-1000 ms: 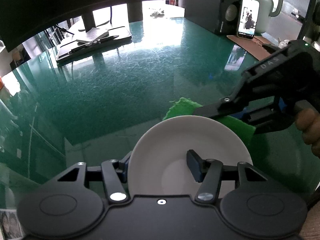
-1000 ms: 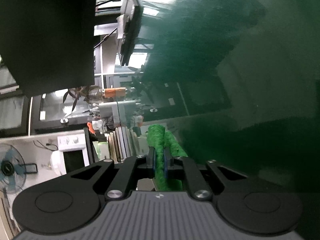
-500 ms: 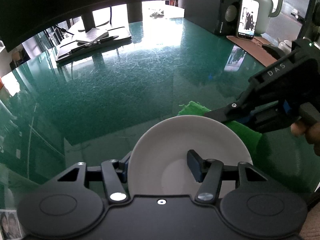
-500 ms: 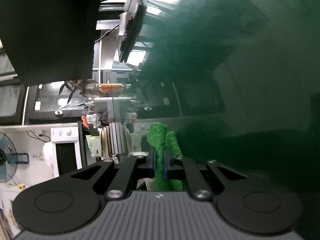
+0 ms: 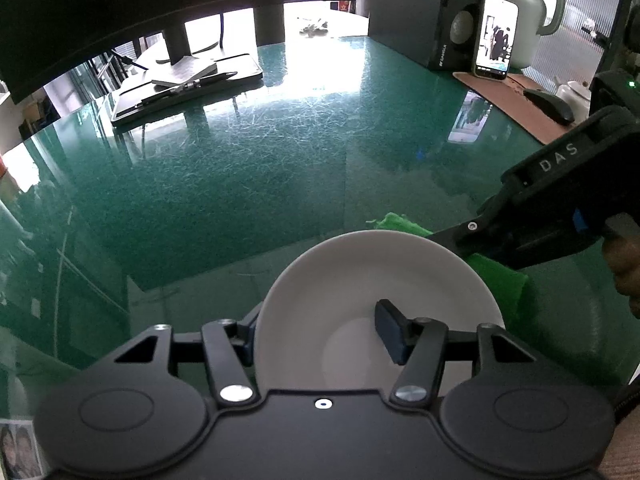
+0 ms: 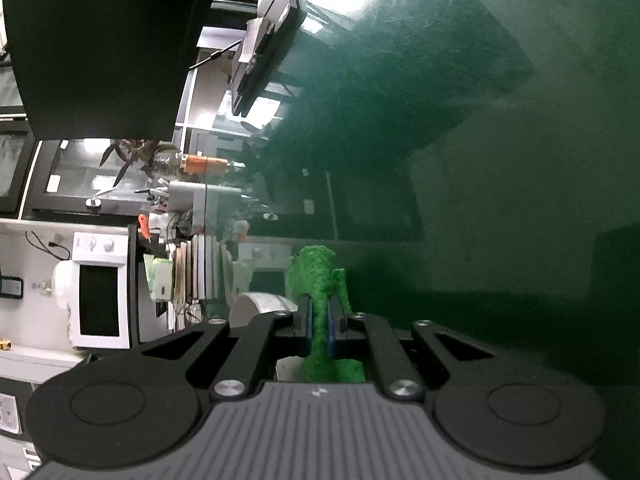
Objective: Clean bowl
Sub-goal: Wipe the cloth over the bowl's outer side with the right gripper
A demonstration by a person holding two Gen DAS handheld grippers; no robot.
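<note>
While the white bowl (image 5: 376,300) is straddled at its near rim by the left gripper (image 5: 320,334), apparently clamped, the green cloth (image 6: 320,320) is pinched by the right gripper (image 6: 319,324) just beyond its far rim. If wiped hard, the bowl could be levered loose.

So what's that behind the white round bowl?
Behind the white round bowl is a fuzzy green cloth, pinched by the right gripper. Only its ends show past the rim; the bowl hides the middle, so whether it touches the bowl can't be seen.
</note>
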